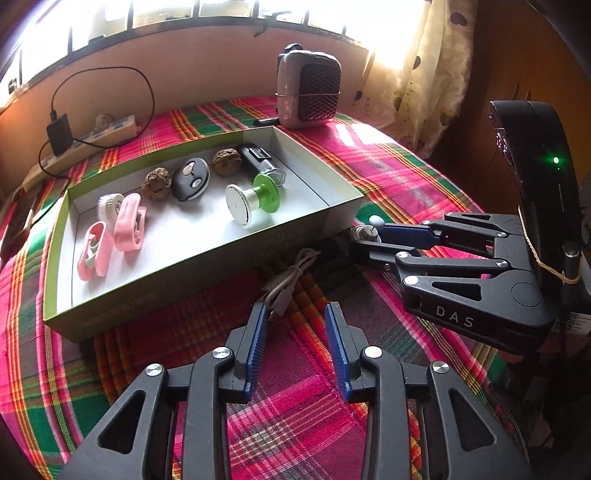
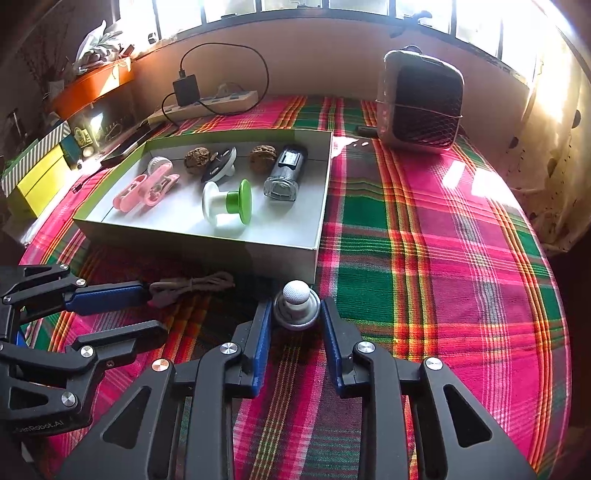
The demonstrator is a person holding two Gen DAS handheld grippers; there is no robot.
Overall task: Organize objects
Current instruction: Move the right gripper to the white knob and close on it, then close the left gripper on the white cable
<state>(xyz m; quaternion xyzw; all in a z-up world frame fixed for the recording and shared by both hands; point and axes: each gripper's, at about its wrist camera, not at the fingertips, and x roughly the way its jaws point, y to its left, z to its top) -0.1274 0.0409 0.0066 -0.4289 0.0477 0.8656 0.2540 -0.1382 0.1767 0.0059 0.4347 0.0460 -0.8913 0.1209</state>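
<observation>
A lived-in room of a home was shown: a plaid cloth was spread over the surface, a patterned curtain was hung by a barred window, and a power strip and small heater were set by the wall.

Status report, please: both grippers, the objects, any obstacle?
Right gripper shut on round knob piece. Left gripper open by cable. Box ahead, nothing blocking.
</observation>
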